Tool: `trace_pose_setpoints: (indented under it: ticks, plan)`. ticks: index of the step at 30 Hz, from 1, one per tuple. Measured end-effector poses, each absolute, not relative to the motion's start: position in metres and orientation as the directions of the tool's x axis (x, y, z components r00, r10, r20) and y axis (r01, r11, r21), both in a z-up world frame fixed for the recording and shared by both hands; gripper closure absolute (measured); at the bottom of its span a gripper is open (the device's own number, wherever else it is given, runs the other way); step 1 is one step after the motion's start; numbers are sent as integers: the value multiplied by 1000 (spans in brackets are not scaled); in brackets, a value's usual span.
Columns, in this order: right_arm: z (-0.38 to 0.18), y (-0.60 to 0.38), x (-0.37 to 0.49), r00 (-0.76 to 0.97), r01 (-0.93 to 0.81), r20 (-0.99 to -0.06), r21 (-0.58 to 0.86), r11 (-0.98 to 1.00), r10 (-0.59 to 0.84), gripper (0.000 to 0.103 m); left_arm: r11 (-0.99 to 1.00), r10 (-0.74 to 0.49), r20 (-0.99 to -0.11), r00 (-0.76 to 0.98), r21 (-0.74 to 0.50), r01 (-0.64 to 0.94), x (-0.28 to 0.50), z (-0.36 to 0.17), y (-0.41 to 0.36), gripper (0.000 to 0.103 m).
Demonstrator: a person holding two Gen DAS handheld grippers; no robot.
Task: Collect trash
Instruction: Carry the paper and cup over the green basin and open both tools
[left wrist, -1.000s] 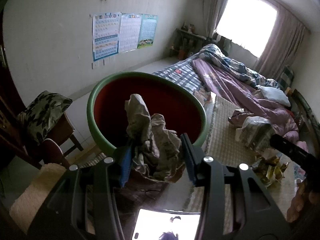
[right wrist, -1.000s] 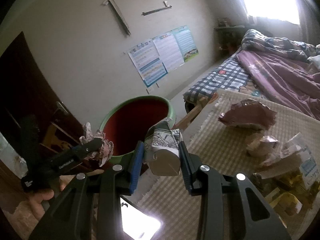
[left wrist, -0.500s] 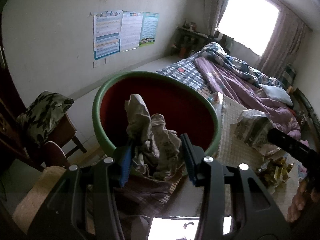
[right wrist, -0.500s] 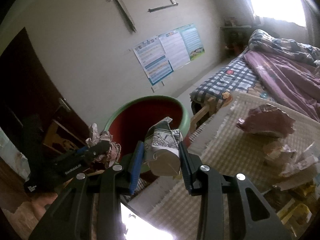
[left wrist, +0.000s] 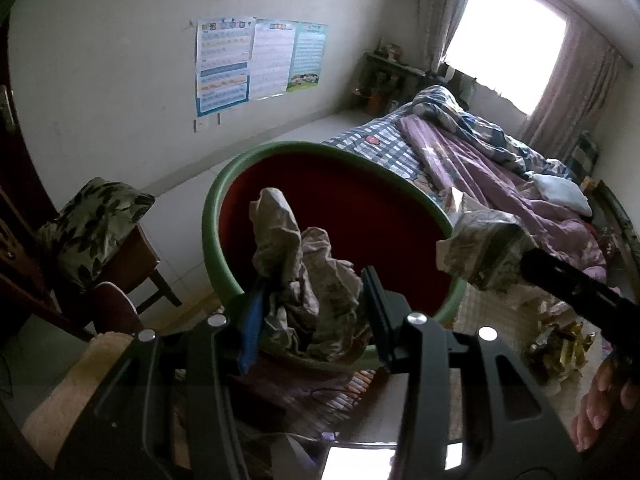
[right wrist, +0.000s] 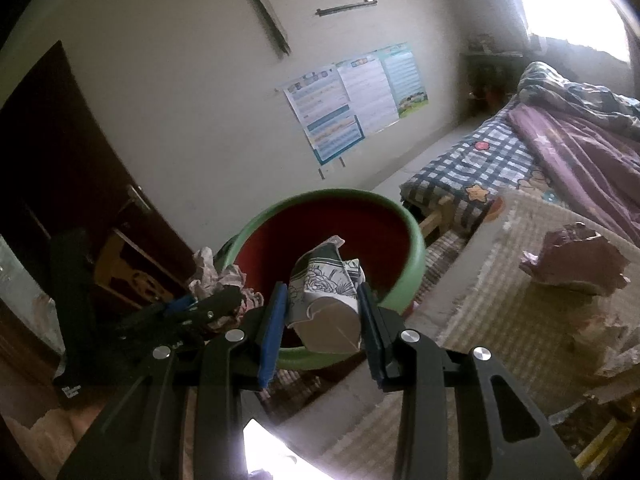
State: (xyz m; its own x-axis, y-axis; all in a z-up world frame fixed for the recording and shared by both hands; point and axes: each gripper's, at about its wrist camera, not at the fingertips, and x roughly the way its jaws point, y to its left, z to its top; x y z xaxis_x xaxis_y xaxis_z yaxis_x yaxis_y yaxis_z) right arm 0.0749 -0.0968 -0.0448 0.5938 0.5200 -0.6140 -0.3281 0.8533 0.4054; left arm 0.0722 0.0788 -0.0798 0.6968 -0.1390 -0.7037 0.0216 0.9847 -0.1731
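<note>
The left gripper (left wrist: 310, 308) is clamping a crumpled wad of paper (left wrist: 308, 276), which is sticking up out of the jaws at the centre of the left wrist view, and directly behind it the green basin (left wrist: 208, 216) with its dark red inside is filling the middle of that frame. The wad is overlapping the basin's near rim, so the opening seems to lie just ahead of and below the fingers, though how far inside the rim the wad hangs cannot be told. The right gripper (right wrist: 324, 312) is pinching a folded printed carton (right wrist: 326, 300) at lower centre of the right wrist view; the carton's long axis is running up and away from the jaws, toward the basin above them. In the left wrist view that carton is showing at the right of the frame, at the basin's right-hand rim. Both grippers are tilting downward toward the basin. The left one looks the nearer to a drop, with the right just beside the rim. More scraps of litter (right wrist: 572, 260) are lying on the woven mat (right wrist: 520, 320) at the right of the right wrist view, not yet collected.
</note>
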Motion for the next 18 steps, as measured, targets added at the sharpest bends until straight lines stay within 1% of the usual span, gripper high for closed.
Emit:
trace_pose_setpoints:
  ticks: [13,14,16,17,18]
  plan:
    - [-54,-81,84,573,-335,-621,419,844,535,67,985,-131,-700,702,-169,15,77,-80,82,59]
    - [-55,-80,84,572,-335,-620,421,843,537,66,986,-126,-700,703,-167,10,78,-80,82,57]
    - [-54,-79,86,576,-335,-611,430,838,543,64,986,-119,-694,710,-168,1,79,-79,82,45]
    - [-54,-79,87,576,-336,-606,437,834,549,58,985,-119,-691,713,-170,0,78,-79,82,44]
    - [-54,-80,86,577,-337,-602,440,832,552,56,985,-118,-690,714,-171,-2,79,-79,83,40]
